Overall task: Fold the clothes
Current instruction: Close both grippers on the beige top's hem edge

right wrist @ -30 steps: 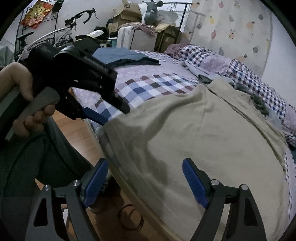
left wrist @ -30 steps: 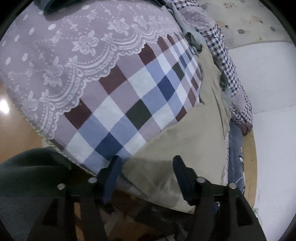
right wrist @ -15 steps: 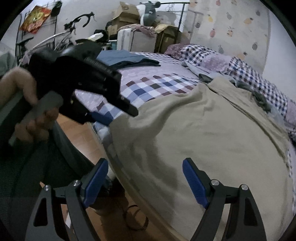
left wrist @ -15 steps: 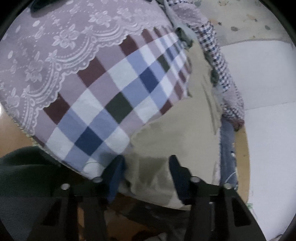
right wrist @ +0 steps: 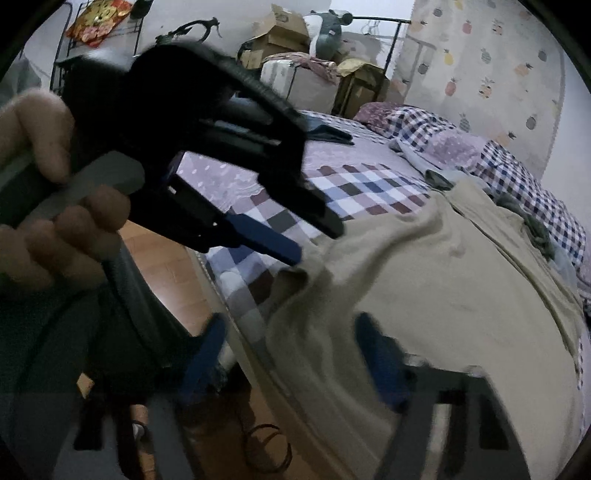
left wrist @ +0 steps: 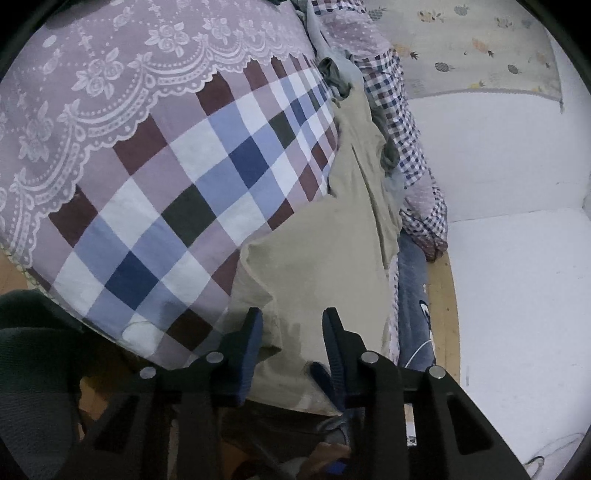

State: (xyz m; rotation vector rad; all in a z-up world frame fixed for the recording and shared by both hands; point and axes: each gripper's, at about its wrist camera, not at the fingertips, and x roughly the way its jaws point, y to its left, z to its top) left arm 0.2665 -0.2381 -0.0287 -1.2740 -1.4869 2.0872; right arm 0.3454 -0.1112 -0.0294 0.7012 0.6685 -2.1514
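Left tongs (left wrist: 291, 332) spread astride the near corner of the khaki garment (left wrist: 325, 258), which sprawls across the checked bedspread (left wrist: 177, 184); right tongs (right wrist: 295, 354) blurred, also spread over that hem. Risk: bedspread pinched along with the corner.

A home bedroom: checked bedspread (left wrist: 192, 177), pillows (right wrist: 413, 122), stacked boxes (right wrist: 280, 33).

Black tool (left wrist: 291, 332), blue pads (left wrist: 251, 339), silver screws
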